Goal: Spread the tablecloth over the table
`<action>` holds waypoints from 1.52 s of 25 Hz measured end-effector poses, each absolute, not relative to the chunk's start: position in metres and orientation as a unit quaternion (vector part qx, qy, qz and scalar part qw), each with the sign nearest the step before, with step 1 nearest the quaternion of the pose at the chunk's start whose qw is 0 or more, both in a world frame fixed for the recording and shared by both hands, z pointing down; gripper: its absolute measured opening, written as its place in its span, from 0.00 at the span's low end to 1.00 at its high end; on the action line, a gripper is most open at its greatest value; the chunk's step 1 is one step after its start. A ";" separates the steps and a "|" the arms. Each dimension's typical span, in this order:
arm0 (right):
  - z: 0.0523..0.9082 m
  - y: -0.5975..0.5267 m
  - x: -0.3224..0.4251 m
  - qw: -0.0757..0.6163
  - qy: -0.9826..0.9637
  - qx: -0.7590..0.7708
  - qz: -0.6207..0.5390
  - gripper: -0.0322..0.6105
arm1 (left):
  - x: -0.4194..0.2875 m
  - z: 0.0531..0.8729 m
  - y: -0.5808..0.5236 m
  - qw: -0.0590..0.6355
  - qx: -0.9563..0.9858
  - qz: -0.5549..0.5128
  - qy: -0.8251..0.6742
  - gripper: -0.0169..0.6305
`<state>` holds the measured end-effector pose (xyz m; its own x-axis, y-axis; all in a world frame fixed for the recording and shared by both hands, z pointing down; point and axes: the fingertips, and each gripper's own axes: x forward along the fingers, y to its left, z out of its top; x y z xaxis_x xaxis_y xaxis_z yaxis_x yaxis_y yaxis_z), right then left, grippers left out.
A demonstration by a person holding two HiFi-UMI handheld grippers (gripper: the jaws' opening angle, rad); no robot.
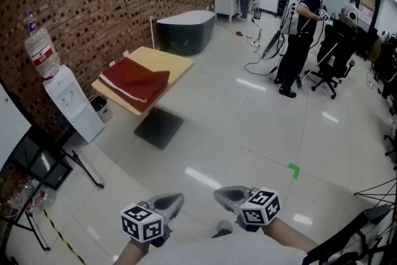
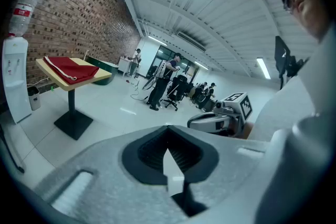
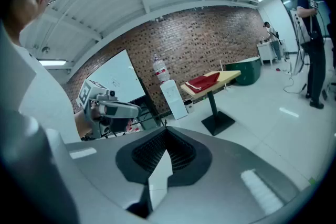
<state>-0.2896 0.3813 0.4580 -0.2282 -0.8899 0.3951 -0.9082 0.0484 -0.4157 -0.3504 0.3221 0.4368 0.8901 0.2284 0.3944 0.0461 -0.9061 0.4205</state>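
A folded red tablecloth (image 1: 135, 82) lies on a small yellow-topped table (image 1: 169, 61) by the brick wall, well ahead of me across the floor. It also shows as the red tablecloth (image 2: 68, 67) in the left gripper view and the red tablecloth (image 3: 205, 82) in the right gripper view. My left gripper (image 1: 175, 200) and right gripper (image 1: 222, 195) are held low near my body, side by side, both shut with nothing between the jaws. Each one points towards the other: the right gripper (image 2: 197, 121) and the left gripper (image 3: 134, 109) appear in each other's views.
A water dispenser (image 1: 71, 102) stands left of the table, with a small bin (image 1: 101, 107) beside it. A dark bathtub (image 1: 184, 30) sits beyond the table. People stand at the back right near office chairs (image 1: 329, 59). Stand legs (image 1: 80, 166) and a rack (image 1: 22, 195) are at my left.
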 end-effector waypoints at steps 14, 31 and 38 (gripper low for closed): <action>0.443 0.372 -0.147 -0.004 -0.705 0.644 0.296 0.05 | -0.196 0.428 0.315 0.182 0.950 0.227 0.110 0.03; 0.421 0.386 -0.089 0.046 -0.759 0.596 0.258 0.05 | -0.121 0.402 0.335 0.165 0.965 0.187 0.080 0.03; 0.437 0.364 -0.081 0.030 -0.770 0.578 0.267 0.05 | -0.114 0.411 0.313 0.162 0.964 0.194 0.079 0.03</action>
